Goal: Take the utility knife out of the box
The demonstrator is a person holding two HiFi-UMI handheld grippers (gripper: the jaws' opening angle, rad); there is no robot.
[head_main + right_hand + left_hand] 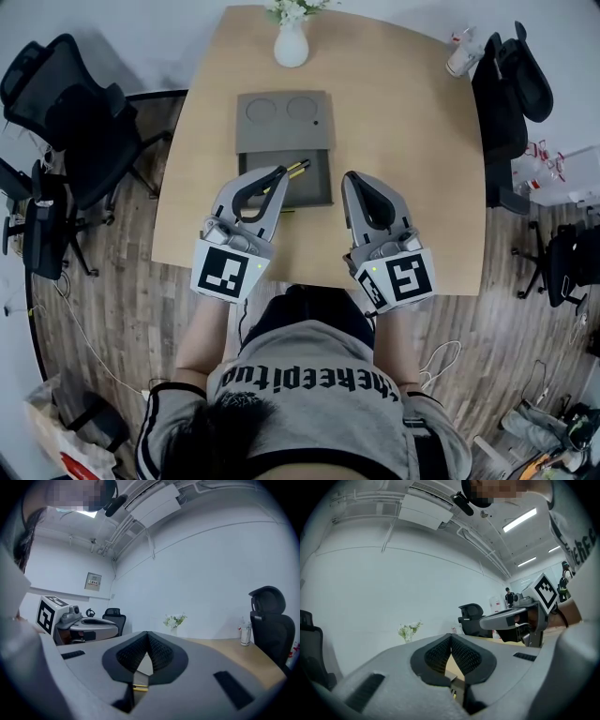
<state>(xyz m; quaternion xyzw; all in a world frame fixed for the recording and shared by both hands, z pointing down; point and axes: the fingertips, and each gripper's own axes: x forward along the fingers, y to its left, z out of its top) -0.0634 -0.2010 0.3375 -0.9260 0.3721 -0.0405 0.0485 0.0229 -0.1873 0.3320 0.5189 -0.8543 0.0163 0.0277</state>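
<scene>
Person is leaning over the near edge of the table (pixel 412 141), with both forearms reaching forward side by side.

Left gripper (pixel 277 172) is angling inward to the right, its tip hanging over the near part of the grey box (pixel 317 192). Its jaws are pressing together at the tips, gripping nothing.

Right gripper (pixel 353 178) is pointing straight ahead just right of the box. Its jaws are likewise meeting at the tips, empty.

Utility knife (pixel 298 168), yellow and black, is lying in the box tray, showing just past the left gripper's tip. Whether they are touching is unclear.

Box lid (pixel 283 120) is lying open behind. A white vase (pixel 291 42) with flowers is standing at the far edge.
</scene>
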